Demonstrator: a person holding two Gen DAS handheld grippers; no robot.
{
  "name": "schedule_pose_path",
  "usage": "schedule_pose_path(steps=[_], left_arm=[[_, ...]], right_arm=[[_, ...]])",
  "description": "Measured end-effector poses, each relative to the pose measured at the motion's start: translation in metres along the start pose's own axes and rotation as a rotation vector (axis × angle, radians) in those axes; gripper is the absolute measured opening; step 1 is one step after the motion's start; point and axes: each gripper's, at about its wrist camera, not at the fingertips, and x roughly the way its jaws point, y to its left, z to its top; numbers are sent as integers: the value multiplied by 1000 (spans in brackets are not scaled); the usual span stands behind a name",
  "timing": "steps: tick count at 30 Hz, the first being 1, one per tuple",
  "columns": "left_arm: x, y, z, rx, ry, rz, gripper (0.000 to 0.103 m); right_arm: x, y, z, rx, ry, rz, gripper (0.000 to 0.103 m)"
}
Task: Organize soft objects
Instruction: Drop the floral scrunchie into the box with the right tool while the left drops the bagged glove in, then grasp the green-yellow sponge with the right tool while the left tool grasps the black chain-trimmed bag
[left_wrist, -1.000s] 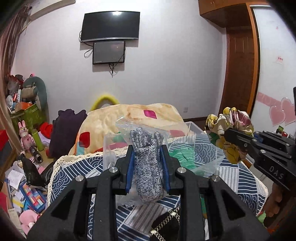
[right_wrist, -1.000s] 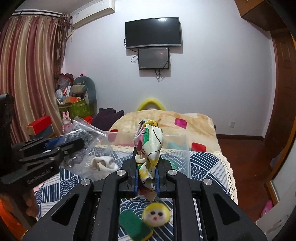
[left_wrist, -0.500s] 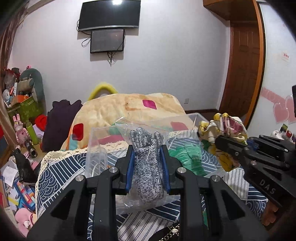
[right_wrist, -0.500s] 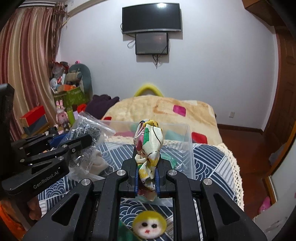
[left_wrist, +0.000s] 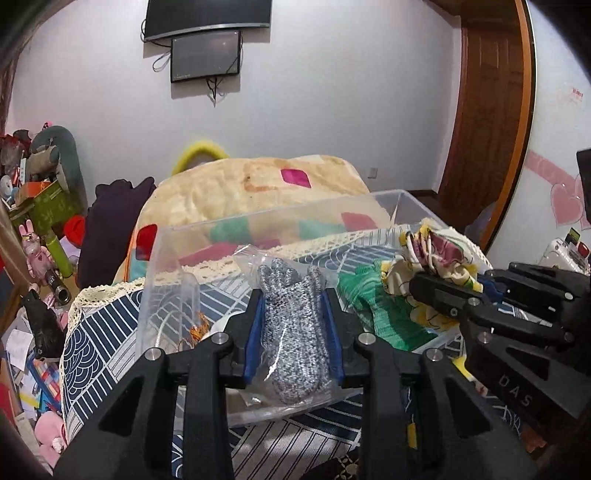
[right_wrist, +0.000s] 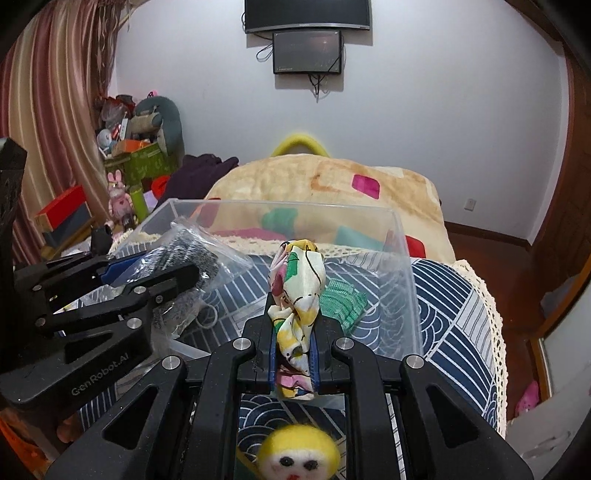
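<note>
Bed (right_wrist: 454, 295); yellow doll (right_wrist: 297, 456) right view only.

Items I cannot fully see:
- yellow felt face (right_wrist: 298, 457): lower part cut by the near picture edge, sides behind gripper arms.
- green knit cloth (left_wrist: 384, 314): near side hidden by the right gripper (left_wrist: 432, 291).
- orange-and-white item (left_wrist: 197, 330) behind the clear bin (left_wrist: 166, 280) wall: too small to identify.
- upper wall screen (right_wrist: 306, 14): top cut off.

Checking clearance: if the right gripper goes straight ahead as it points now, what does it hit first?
Probably the green knit lying in the clear bin, or the bin's far wall beyond; depth is unclear. The right gripper is shut on the scarf.
</note>
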Motion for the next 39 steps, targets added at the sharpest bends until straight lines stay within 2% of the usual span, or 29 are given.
schedule_pose_path(steps=[4, 6, 8, 13, 18, 20, 23, 28, 33, 39], left_arm=[[0, 1, -3, -1, 16, -4, 39], [-2, 5, -4, -16, 19, -13, 47], [-6, 8, -5, -26, 17, -25, 53], [-22, 9, -8, -20, -5, -28, 63], [-44, 13, -8, -36, -35, -44, 78], [-53, 16, -7, -50, -54, -30, 84], [-68, 22, -9, -75, -88, -9, 91], [-88, 26, -18, -75, -114, 13, 95], [-99, 21, -37, -65, -103, -8, 99], [-100, 0, -59, -17, -67, -37, 99]], right_arm=[[1, 0, -1, -13, 12, -12, 16], [2, -1, 0, -14, 21, -12, 26], [1, -2, -2, -14, 17, -20, 40], [-8, -6, -4, -7, 4, -21, 55], [-18, -5, -5, -16, -20, -34, 62], [-25, -5, -5, -20, -39, -34, 68], [-39, -6, -6, -22, -77, -41, 69], [-58, -6, -10, -16, -119, -33, 70], [-69, -5, -23, -19, -136, -24, 74], [-68, -2, -43, -23, -101, -15, 74]])
